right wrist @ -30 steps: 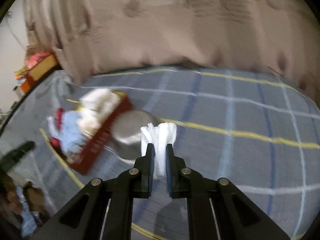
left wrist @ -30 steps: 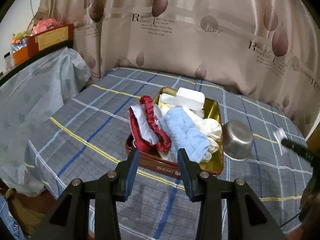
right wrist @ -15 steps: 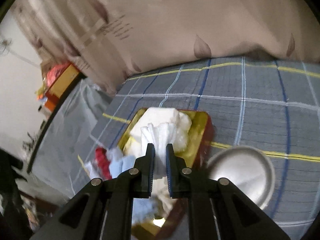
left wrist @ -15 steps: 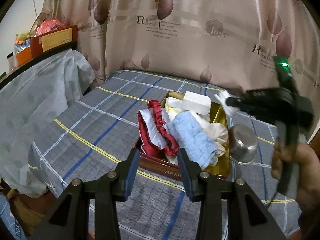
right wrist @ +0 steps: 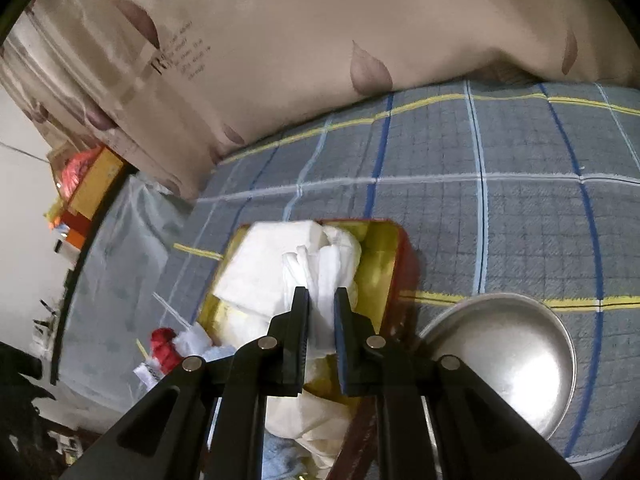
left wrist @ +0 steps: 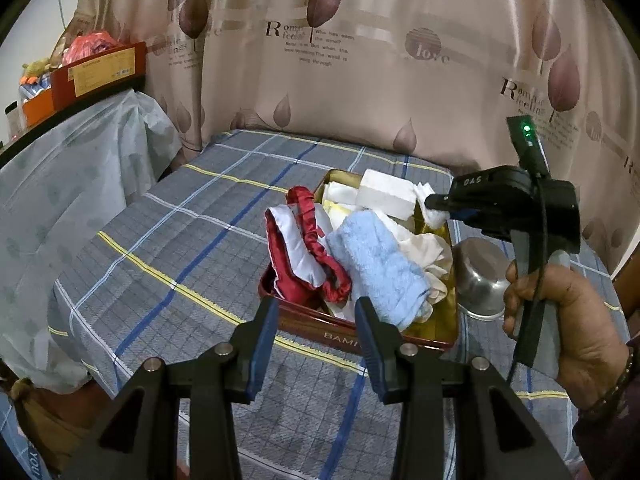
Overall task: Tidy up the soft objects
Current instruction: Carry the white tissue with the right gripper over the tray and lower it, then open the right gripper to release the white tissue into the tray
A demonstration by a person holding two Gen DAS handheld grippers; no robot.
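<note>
A red and gold tin (left wrist: 404,334) (right wrist: 396,256) on the plaid bed holds soft things: a red and white satin cloth (left wrist: 304,252), a light blue towel (left wrist: 376,264), cream cloths (left wrist: 428,252) and a white block (left wrist: 386,196) (right wrist: 264,268). My right gripper (right wrist: 321,300) (left wrist: 434,208) is shut on a crumpled white cloth (right wrist: 316,268) (left wrist: 432,212) and holds it over the tin's far right part. My left gripper (left wrist: 316,312) is open and empty, just in front of the tin's near wall.
An upturned steel bowl (left wrist: 478,276) (right wrist: 508,356) sits on the bed right of the tin. A curtain (left wrist: 360,52) hangs behind the bed. A covered shelf with boxes (left wrist: 80,76) stands at the left.
My right gripper has carried the white cloth from the bed's right side over the steel bowl to above the tin. My left gripper has barely moved.
</note>
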